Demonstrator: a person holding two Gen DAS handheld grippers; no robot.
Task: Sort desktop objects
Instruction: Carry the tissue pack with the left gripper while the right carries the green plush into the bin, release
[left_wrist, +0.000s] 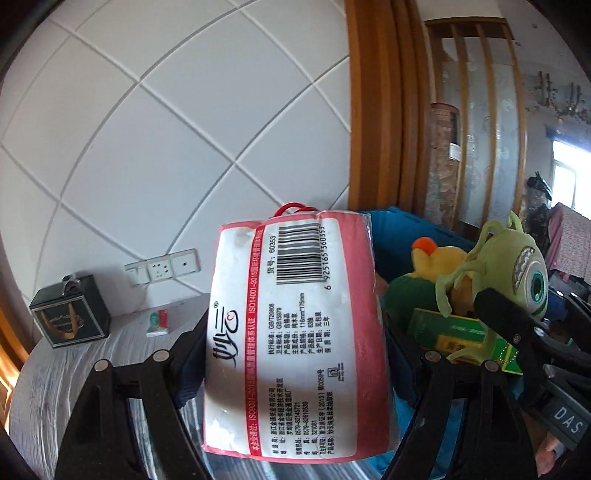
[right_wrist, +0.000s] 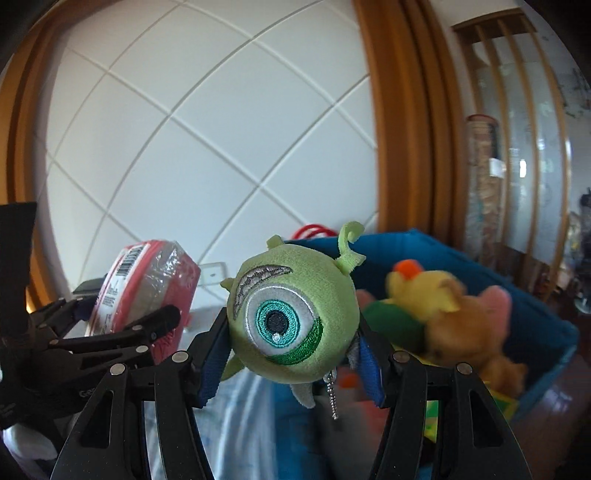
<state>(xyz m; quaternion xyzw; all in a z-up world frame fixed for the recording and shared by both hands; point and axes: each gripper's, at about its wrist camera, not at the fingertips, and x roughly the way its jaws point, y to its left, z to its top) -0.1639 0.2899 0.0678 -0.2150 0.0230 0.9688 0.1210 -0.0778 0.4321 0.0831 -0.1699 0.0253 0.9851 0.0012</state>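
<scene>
- Left wrist view: my left gripper (left_wrist: 295, 354) is clamped on a pink-and-white tissue pack (left_wrist: 295, 339), label and barcode facing the lens, red cord loop at its top. The pack is held in the air, above the grey table (left_wrist: 74, 376) and just left of the blue bin (left_wrist: 391, 221).
- Right wrist view: my right gripper (right_wrist: 295, 350) is closed on the green one-eyed plush (right_wrist: 291, 314), eye facing the camera, blue finger pads pressing both flanks. Its small metal chain (right_wrist: 332, 395) dangles below.
- The blue bin (right_wrist: 517, 314) already holds soft toys: a yellow duck plush (right_wrist: 424, 291) and a brown plush (right_wrist: 469, 332). I judge that the green plush belongs there; the pack's destination I cannot tell.
- Step in hand, my reading: carry the plush over the bin rim and release it among the other toys.
- To do it well: clear the near wall before lowering, so the horn and chain do not snag the rim.
- Open the fingers only once the plush is low over the pile; it is round and could roll out.
- The two grippers are near each other; I would keep the pack parked left while the right one moves.
- Remaining on the table: a dark box (left_wrist: 70, 314) and a small card pack (left_wrist: 159, 322) by the wall.
</scene>
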